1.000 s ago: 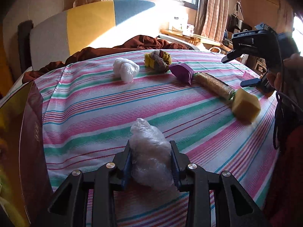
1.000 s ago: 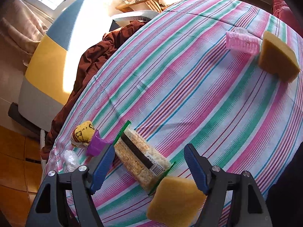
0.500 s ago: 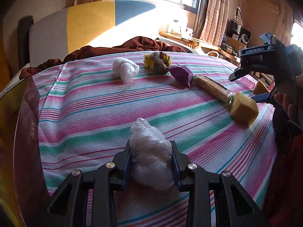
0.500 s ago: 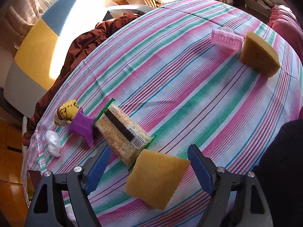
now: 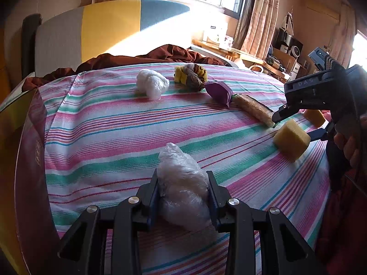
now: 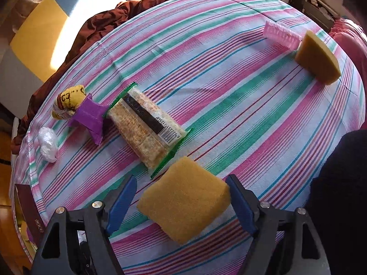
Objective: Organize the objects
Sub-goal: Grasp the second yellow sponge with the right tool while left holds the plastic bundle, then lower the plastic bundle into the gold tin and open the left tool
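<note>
My left gripper (image 5: 183, 192) is clamped on a crumpled clear plastic bag (image 5: 182, 189) low over the striped bed (image 5: 110, 133). Farther right lie a purple scoop (image 6: 88, 118) and a cracker packet (image 6: 146, 130). My right gripper (image 6: 181, 204), jaws just closing, straddles a yellow sponge (image 6: 183, 202); only its right pad seems to touch it.
</note>
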Demonstrator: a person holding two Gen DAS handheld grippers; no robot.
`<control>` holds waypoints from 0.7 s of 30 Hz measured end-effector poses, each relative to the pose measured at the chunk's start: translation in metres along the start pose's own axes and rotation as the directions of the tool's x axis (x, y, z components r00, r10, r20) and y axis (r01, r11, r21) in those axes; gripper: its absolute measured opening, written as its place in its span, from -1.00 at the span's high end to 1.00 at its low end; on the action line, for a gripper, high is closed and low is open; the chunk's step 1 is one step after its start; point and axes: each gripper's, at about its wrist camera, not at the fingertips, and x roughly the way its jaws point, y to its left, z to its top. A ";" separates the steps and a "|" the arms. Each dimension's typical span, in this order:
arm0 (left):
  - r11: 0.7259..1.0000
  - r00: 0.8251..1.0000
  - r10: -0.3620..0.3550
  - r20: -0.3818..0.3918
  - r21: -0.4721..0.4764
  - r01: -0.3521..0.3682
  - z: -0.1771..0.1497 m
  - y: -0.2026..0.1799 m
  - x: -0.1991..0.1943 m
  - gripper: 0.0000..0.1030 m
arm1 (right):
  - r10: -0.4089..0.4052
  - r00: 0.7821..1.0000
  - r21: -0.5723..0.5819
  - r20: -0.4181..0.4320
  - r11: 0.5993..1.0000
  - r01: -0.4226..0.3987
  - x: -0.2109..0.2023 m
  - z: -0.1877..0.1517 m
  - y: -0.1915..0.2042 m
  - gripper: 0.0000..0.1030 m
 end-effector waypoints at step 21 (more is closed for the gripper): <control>1.000 1.000 0.018 -0.001 0.015 -0.018 0.000 -0.002 -0.001 0.30 | 0.076 0.997 -0.586 0.013 0.809 -0.054 0.010 -0.041 0.108 -0.21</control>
